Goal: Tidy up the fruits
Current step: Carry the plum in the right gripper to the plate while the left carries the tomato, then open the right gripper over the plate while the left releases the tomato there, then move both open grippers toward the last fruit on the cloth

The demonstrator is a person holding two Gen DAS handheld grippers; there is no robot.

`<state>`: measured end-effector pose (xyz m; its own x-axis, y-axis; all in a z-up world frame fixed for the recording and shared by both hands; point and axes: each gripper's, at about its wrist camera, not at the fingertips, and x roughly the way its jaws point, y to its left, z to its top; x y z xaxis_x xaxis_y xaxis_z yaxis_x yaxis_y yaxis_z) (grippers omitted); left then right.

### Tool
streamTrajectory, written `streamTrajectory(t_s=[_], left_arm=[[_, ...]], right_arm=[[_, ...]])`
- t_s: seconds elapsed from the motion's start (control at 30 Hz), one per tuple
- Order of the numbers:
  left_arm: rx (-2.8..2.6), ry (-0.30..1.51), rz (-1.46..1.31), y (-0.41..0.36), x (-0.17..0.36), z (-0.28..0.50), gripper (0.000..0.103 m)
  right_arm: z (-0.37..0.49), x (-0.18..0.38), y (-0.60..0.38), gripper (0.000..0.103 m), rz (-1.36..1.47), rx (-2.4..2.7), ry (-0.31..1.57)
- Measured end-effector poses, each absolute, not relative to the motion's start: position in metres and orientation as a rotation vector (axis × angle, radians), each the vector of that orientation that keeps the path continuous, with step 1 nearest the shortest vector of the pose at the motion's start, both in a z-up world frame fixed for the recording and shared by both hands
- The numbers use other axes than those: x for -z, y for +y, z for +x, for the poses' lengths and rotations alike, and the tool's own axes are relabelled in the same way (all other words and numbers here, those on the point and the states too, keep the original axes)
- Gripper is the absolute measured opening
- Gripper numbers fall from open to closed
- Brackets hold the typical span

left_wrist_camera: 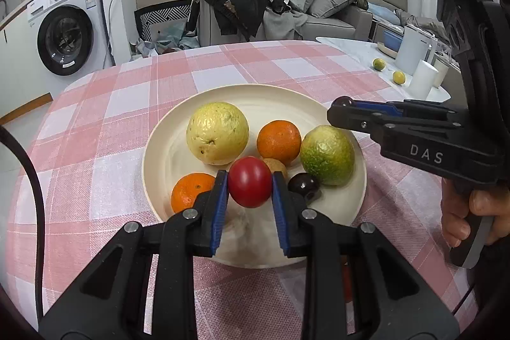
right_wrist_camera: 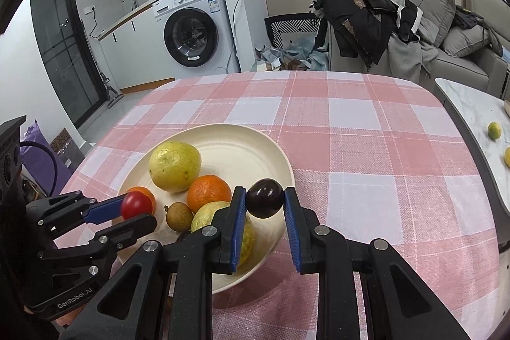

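A cream plate (left_wrist_camera: 255, 93) on the pink checked tablecloth holds a large yellow fruit (left_wrist_camera: 217, 133), two oranges (left_wrist_camera: 279, 142) (left_wrist_camera: 191, 191), a green-yellow fruit (left_wrist_camera: 327, 155), a small brown fruit (left_wrist_camera: 277, 166) and a dark plum (left_wrist_camera: 304, 185). Just above the plate's near side, my left gripper (left_wrist_camera: 250, 180) is shut on a red tomato (left_wrist_camera: 250, 187). That gripper (right_wrist_camera: 137, 212) and its tomato (right_wrist_camera: 136, 205) also show in the right wrist view. My right gripper (right_wrist_camera: 265, 196) is shut on a second dark plum (right_wrist_camera: 265, 202) over the plate's (right_wrist_camera: 280, 155) right rim.
A white side table (left_wrist_camera: 350, 45) at the right carries two small yellow-green fruits (left_wrist_camera: 379, 64) (left_wrist_camera: 399, 77) and white containers (left_wrist_camera: 422, 78). A person's hand (left_wrist_camera: 462, 212) grips the right gripper's handle. Beyond the table stand a washing machine (right_wrist_camera: 191, 27) and a clothes-covered sofa (right_wrist_camera: 398, 31).
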<state>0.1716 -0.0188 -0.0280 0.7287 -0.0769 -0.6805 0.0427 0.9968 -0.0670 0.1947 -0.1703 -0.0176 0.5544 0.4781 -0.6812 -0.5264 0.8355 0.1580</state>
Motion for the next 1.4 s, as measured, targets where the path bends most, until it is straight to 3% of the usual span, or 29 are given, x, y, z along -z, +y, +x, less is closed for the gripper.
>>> streamTrajectory(t_s=[0.27,0.37,0.43,0.5,0.57,0.63,0.73,0.83,0.9,1.0,1.4], left_arm=[[0.058,0.741,-0.040,-0.017,0.027,0.170,0.024],[0.059,0.738,-0.039,-0.016,0.026,0.167,0.025],[0.052,0.732,-0.034,-0.015,0.023,0.163,0.026],[0.043,0.719,-0.028,-0.014,0.020,0.157,0.034],[0.031,0.704,-0.021,-0.013,0.016,0.149,0.055],[0.017,0.678,-0.011,-0.012,0.011,0.139,0.067],[-0.006,0.642,0.009,-0.012,0.002,0.125,0.084],[-0.014,0.624,0.009,-0.010,-0.006,0.110,0.086],[-0.018,0.623,-0.001,-0.009,-0.009,0.103,0.089],[-0.030,0.616,-0.010,-0.006,-0.012,0.092,0.102],[-0.043,0.647,-0.058,0.005,-0.010,0.078,0.102]], right_arm=[[0.194,0.018,-0.170,0.025,-0.062,-0.605,0.785],[0.192,0.014,-0.174,0.038,-0.027,-0.620,0.764],[0.188,0.010,-0.176,0.041,-0.018,-0.619,0.747],[0.184,0.007,-0.176,0.041,-0.033,-0.618,0.735],[0.174,0.002,-0.177,0.046,-0.044,-0.623,0.707],[0.163,-0.002,-0.179,0.061,-0.047,-0.639,0.679],[0.146,-0.008,-0.178,0.072,-0.083,-0.656,0.650],[0.133,-0.012,-0.179,0.090,-0.094,-0.681,0.641],[0.126,-0.014,-0.181,0.093,-0.085,-0.696,0.640],[0.117,-0.018,-0.183,0.102,-0.085,-0.684,0.633],[0.112,-0.004,-0.184,0.103,-0.102,-0.679,0.687]])
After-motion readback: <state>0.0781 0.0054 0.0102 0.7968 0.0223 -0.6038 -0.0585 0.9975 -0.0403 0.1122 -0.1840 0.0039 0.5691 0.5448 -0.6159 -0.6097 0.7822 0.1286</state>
